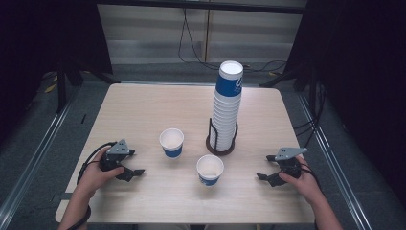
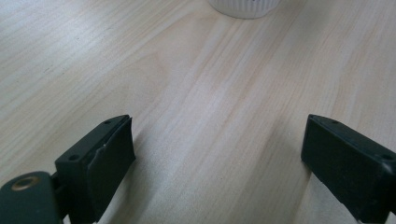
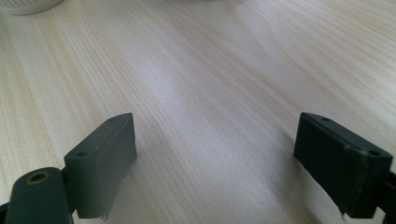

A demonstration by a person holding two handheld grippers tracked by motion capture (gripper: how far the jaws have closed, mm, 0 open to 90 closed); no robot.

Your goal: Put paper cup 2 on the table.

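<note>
The left gripper (image 1: 135,172) and the right gripper (image 1: 262,177) both rest low on the table (image 1: 143,110), jaws spread wide, holding nothing, apart from the two cups (image 1: 171,142).

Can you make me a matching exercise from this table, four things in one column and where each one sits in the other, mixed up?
Things:
1. tall cup stack
2. left loose cup
3. right loose cup
4. right gripper

Places:
A. near the table's right edge, jaws open on bare wood
B. in the dark wire holder past the table's middle
C. nearest the person, in front of the holder
D. left of the holder, closest to the left gripper

Pairs: 1-B, 2-D, 3-C, 4-A
</note>
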